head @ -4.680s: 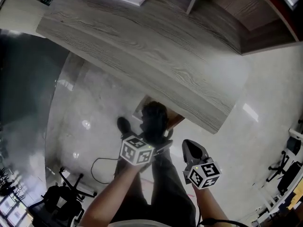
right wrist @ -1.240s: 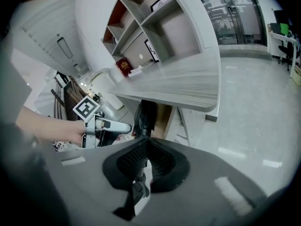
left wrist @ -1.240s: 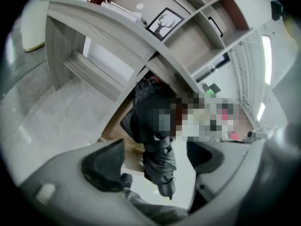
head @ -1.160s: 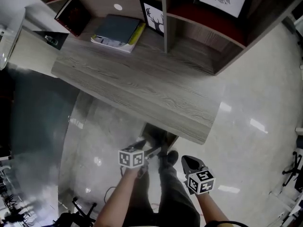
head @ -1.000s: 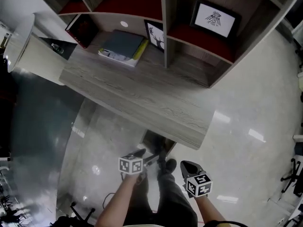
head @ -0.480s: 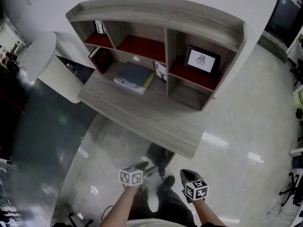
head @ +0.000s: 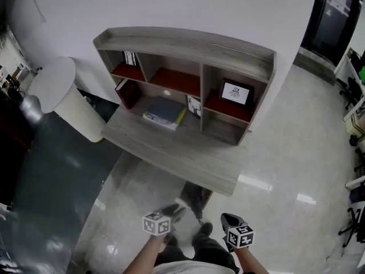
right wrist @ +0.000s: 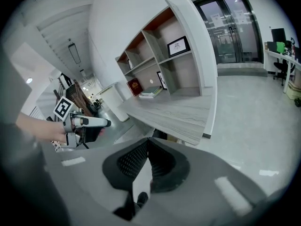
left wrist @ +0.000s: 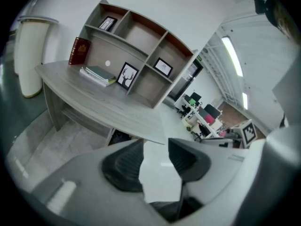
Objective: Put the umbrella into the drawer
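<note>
No umbrella shows in any view. Under the grey wooden desk [head: 182, 156] sits a dark boxy unit [head: 194, 194]; I cannot tell whether it is the drawer. My left gripper [head: 174, 211] hangs in front of the desk above the floor. Its jaws are closing, a gap remains between the pads [left wrist: 123, 166], and nothing is between them. My right gripper [head: 229, 220] is beside it to the right, with jaws shut tip to tip [right wrist: 147, 145] and empty. In the right gripper view the left gripper [right wrist: 91, 122] is at the left edge.
A hutch of open shelves [head: 199, 56] stands on the desk, with a stack of books [head: 163, 111], a red book [head: 124, 92] and framed pictures [head: 235, 92]. A white round pedestal [head: 60, 96] is at the desk's left. Pale glossy floor [head: 296, 153] lies to the right, with office chairs [head: 353, 227] at the edge.
The view has pulled up and back from the desk's underside. The whole hutch and the wall have come into sight, and both grippers have risen with it, staying low in the picture.
</note>
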A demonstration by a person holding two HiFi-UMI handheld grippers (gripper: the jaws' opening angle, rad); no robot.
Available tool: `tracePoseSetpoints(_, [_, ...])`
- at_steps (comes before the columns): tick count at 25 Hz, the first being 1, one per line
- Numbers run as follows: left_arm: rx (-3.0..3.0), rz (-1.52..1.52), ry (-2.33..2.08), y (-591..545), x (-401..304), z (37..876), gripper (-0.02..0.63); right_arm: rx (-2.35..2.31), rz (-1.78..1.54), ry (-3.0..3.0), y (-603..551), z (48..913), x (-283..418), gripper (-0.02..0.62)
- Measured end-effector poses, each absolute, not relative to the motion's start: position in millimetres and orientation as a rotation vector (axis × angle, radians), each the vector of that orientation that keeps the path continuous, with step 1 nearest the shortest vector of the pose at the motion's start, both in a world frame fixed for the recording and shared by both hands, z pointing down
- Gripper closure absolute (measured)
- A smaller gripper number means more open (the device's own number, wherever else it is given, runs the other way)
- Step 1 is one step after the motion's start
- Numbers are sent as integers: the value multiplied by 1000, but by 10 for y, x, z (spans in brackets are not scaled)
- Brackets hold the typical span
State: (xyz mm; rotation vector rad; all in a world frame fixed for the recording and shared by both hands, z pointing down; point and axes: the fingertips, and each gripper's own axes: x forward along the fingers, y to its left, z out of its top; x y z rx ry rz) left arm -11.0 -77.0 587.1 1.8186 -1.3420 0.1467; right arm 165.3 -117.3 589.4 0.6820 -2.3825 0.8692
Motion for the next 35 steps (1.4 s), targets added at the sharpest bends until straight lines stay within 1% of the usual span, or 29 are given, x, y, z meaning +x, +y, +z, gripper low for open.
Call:
tracePoseSetpoints(2, [1841, 143, -1338, -648, -141, 5773, 459, 692, 856, -2392, -1048, 5798, 1646, 589])
tracePoseSetpoints(5, [1884, 142, -1327, -468, -206, 5628, 505, 740, 824, -2407, -896, 5674, 1593, 589])
tracePoseSetpoints(10, [1941, 142, -1321, -160, -444, 5386, 523, 833, 808, -2414, -629, 5451, 1415, 589])
tracePoseSetpoints(16, [2017, 107, -1365, 197, -827, 4917, 578, 942, 769, -2436, -256, 5096, 1276, 589])
tracePoseSetpoints(19, [2043, 163, -1373, 355, -971, 4775, 606, 1000, 743, -2440, -104, 4944, 1244, 589])
tracePoseSetpoints(22, [2056, 233, -1346, 530, -1044, 4742, 607, 1053, 741, -2453, 79, 4818, 1228, 589])
tracePoseSetpoints(28, [2080, 266, -1291, 871, -1072, 4721, 607, 1187, 716, -2488, 430, 4575, 1350, 589])
tracePoseSetpoints(35, [2111, 259, -1288, 1026, -822, 4576, 607, 1227, 692, -2497, 606, 4433, 1626, 589])
